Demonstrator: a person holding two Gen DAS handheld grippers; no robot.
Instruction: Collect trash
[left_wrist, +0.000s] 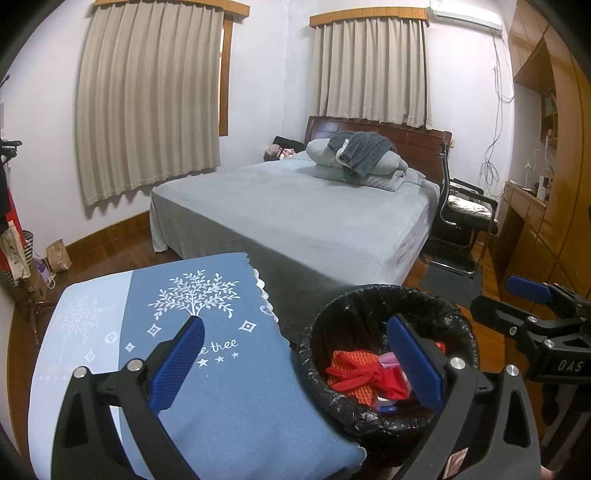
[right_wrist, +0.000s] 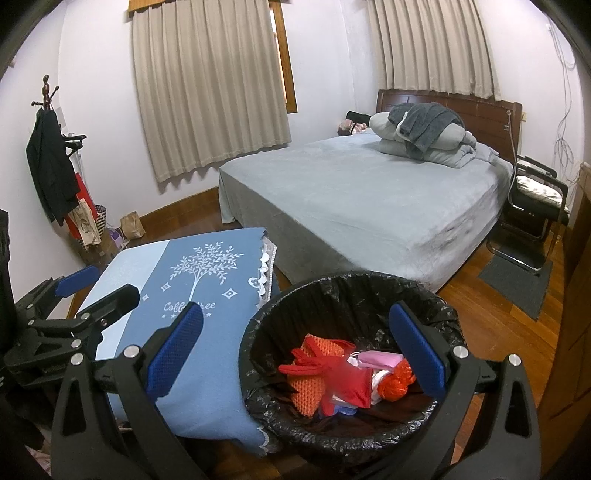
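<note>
Bin (right_wrist: 258, 325): black bag inside, on floor by table w/ blue cloth (right_wrist: 207, 295).
In bin: red bag (right_wrist: 347, 380), orange net (right_wrist: 308, 391), pink bit (right_wrist: 376, 360).
Under pile: can't tell.
Left gripper (left_wrist: 295, 365): jaws apart, empty.
Right gripper (right_wrist: 295, 354): jaws apart, empty, over bin.

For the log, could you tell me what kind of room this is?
Most likely a home bedroom: a made bed with a folded quilt, curtained windows, and a coat rack in the corner.

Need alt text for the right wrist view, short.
The open, empty right gripper hovers over a black-lined trash bin holding red, orange and pink trash. Left of the bin is a blue tree-print cloth, with a grey bed behind.
</note>
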